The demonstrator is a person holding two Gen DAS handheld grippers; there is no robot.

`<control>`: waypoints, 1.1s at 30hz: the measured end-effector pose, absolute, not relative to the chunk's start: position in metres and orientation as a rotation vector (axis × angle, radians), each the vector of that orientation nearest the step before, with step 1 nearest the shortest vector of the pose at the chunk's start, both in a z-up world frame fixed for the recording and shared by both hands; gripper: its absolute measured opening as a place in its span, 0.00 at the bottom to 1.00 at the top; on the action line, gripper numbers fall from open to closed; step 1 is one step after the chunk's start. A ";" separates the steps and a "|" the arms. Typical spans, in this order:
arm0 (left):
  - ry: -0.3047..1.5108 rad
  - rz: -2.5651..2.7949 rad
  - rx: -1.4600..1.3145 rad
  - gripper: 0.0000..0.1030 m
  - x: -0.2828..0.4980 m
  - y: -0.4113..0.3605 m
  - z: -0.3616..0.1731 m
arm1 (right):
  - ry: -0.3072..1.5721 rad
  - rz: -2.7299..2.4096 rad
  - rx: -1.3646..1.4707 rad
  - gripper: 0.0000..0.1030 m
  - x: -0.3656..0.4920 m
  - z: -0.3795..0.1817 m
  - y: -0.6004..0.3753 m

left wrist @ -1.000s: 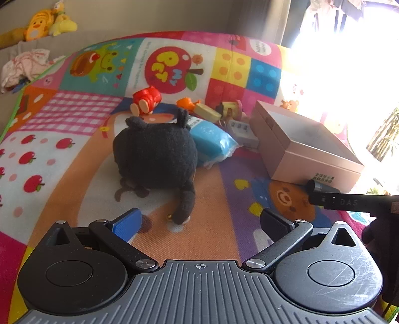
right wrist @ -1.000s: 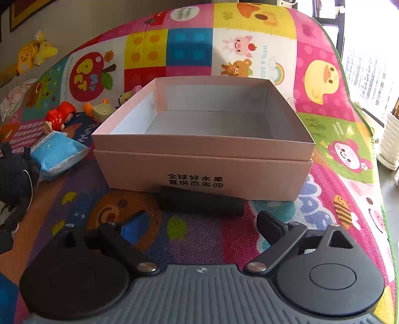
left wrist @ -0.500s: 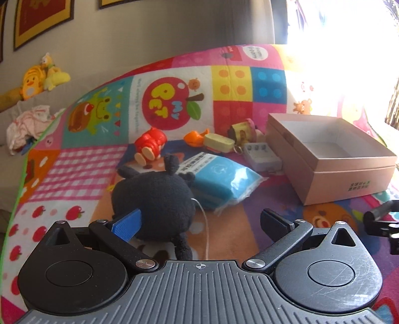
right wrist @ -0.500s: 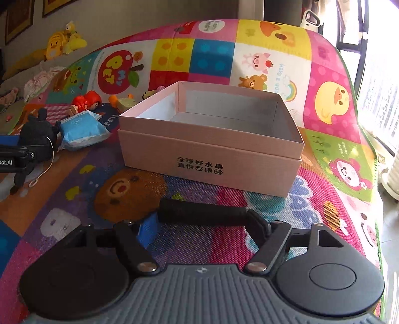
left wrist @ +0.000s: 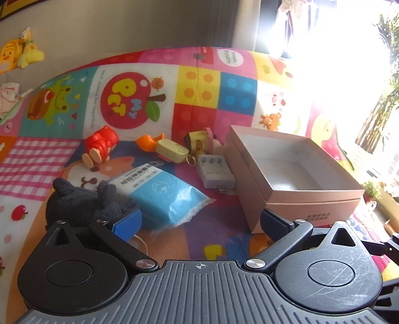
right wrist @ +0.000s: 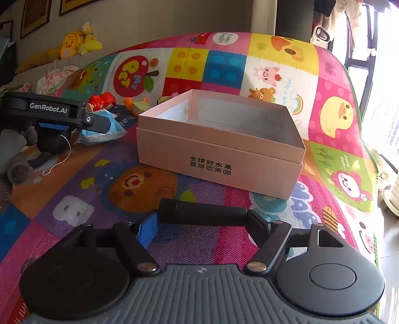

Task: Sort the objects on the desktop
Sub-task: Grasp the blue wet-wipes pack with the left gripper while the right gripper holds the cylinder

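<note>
A bright cartoon play mat (right wrist: 334, 117) covers the floor; behind it stands a plain beige wall (right wrist: 162, 20) with dark framed pictures (right wrist: 35, 17). Glaring daylight pours through the window (left wrist: 344, 44) at right; yellow plush toys (right wrist: 77, 42) sit by the wall.

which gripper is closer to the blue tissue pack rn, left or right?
Left. The left gripper sits just short of the blue tissue pack. The right gripper, clamped on a black cylinder, is on the near side of the pink box.

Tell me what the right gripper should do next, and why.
Probably lift the black cylinder and carry it forward over the pink box. The right gripper is clamped on its ends, the box stands open and looks empty just ahead, and nothing lies between them.
</note>
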State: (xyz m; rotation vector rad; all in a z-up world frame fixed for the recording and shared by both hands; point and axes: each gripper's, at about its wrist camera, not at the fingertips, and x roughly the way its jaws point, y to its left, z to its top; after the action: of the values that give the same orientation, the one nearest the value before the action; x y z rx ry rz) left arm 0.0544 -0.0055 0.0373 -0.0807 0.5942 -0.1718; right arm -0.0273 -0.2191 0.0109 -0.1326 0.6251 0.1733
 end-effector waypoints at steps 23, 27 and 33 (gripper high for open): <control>0.673 -0.171 0.073 0.56 0.035 -0.015 0.027 | 0.660 0.194 -0.108 0.73 -0.022 0.008 -0.221; 0.686 -0.300 0.050 0.57 -0.013 -0.015 0.030 | 0.662 0.199 -0.115 0.76 -0.021 0.008 -0.219; 0.645 -0.281 0.026 0.95 -0.041 -0.010 0.025 | 0.668 0.183 -0.141 0.80 -0.020 0.007 -0.215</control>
State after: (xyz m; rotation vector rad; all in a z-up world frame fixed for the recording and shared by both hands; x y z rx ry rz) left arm -0.0405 -0.0097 0.0247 0.0263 0.6448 -0.2815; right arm -0.0198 -0.2153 0.0070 -0.1410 0.6680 0.1831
